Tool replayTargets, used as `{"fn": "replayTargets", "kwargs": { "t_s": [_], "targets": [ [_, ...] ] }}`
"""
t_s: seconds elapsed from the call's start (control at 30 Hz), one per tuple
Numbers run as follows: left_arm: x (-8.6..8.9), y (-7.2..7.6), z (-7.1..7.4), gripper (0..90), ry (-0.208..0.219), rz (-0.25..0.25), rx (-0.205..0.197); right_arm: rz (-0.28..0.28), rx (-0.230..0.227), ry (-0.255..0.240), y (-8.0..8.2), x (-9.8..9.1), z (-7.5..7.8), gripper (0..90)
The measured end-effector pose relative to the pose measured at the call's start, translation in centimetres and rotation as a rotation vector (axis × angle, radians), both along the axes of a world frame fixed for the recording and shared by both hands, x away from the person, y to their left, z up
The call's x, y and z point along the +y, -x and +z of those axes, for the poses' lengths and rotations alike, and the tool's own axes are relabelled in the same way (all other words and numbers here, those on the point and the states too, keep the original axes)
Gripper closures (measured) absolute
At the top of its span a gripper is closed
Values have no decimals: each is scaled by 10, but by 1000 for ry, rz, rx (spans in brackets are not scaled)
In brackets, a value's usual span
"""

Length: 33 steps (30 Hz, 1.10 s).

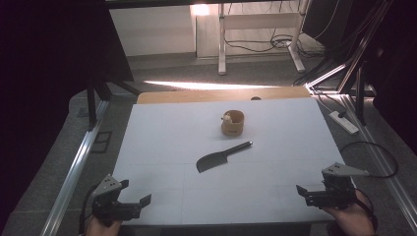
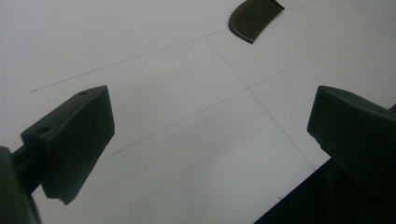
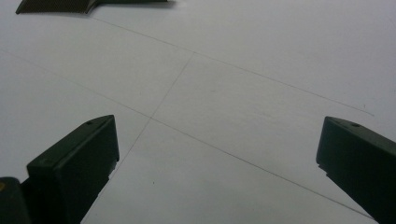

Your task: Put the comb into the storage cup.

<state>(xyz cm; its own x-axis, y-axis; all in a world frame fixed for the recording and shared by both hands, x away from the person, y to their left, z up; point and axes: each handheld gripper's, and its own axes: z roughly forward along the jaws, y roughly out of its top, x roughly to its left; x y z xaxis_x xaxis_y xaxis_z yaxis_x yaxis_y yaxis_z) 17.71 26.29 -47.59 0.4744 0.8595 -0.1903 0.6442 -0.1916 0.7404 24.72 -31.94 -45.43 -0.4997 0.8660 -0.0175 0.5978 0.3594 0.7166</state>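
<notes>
White table (image 1: 162,132), knife (image 1: 221,156) beyond both fingers

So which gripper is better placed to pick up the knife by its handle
Probably the right gripper. The knife lies mid-table with its handle pointing toward the right side and its blade toward the left gripper. Both grippers rest open at the near edge, holding nothing.

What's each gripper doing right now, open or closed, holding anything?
Left gripper: open, holding nothing.
Right gripper: open, holding nothing.
</notes>
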Motion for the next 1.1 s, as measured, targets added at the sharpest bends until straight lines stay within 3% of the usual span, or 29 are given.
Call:
{"fn": "replayTargets", "kwargs": {
  "t_s": [0.33, 0.5, 1.1],
  "targets": [
    [1, 0, 0, 15, 8, -1, 2, 28, -2, -9, 0, 0, 1, 0],
    [2, 0, 0, 15, 15, -2, 2, 57, -33, -12, -1, 3, 3, 0],
    [3, 0, -1, 16, 19, 6, 3, 145, -15, -16, -10, 10, 3, 0]
  ]
}}
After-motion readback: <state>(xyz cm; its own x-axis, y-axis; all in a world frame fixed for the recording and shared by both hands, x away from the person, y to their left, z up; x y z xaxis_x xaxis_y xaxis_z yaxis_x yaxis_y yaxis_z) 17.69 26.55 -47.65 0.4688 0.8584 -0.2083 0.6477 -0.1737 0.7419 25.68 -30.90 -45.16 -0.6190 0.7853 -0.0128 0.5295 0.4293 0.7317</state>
